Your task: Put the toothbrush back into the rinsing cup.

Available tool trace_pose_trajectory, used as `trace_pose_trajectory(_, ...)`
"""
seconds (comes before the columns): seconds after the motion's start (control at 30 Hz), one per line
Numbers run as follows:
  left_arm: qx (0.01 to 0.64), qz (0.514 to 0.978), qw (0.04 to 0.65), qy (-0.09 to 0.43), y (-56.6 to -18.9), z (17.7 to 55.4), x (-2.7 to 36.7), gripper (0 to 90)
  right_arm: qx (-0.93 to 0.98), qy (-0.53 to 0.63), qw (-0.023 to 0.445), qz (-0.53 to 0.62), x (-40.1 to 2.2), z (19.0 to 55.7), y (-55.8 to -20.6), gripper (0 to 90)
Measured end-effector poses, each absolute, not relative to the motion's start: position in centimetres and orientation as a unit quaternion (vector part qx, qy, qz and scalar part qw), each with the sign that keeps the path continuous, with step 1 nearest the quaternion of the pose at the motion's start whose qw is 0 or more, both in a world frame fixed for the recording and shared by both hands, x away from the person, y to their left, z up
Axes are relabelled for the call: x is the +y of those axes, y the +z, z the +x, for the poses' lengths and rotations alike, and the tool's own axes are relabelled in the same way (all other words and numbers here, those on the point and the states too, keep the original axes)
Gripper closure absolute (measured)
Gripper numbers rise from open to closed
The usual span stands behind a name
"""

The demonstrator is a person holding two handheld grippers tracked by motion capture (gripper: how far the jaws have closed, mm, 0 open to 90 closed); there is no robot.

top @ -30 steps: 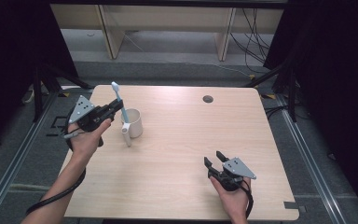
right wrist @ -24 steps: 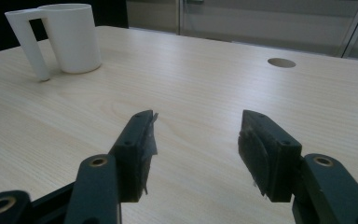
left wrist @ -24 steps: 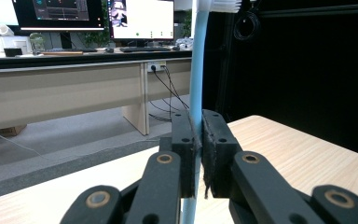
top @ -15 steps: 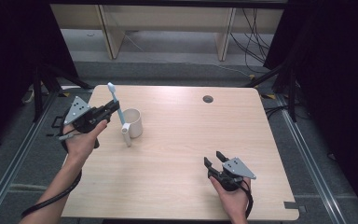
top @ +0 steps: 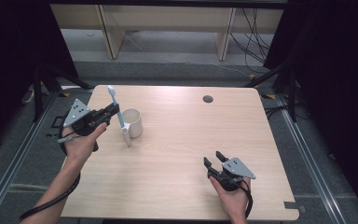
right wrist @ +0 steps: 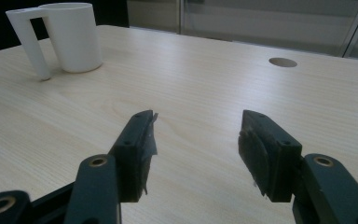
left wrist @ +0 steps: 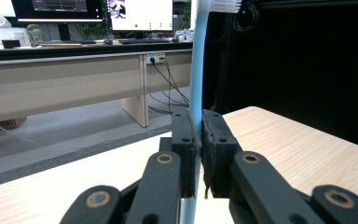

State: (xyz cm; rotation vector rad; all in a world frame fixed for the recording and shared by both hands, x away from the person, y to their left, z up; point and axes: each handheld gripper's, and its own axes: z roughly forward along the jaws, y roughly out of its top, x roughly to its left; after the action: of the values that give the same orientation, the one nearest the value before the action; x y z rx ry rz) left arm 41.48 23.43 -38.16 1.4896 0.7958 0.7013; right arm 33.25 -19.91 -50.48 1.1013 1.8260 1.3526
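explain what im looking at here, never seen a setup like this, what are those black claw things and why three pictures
A person sits at a light wooden table and holds a black two-jaw hand gripper in each hand. The high view looks down from above; the other two pictures come from small cameras riding on each gripper, looking along its jaws. The left gripper is clamped on the handle of a light blue toothbrush, held upright with its white bristles on top. The right gripper rests low near the table's front edge, jaws apart, holding nothing. A white cylindrical mug with a squared handle stands on the table beside the toothbrush.
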Motion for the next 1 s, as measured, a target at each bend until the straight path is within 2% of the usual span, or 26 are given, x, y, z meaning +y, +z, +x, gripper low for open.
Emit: trace_pose_trajectory(1.0, 0.355, 0.654, 0.599, 0.295, -41.0, 42.5, 23.1, 83.8, 0.688, 0.514, 0.296, 0.418, -19.9, 33.3, -50.5, 45.8)
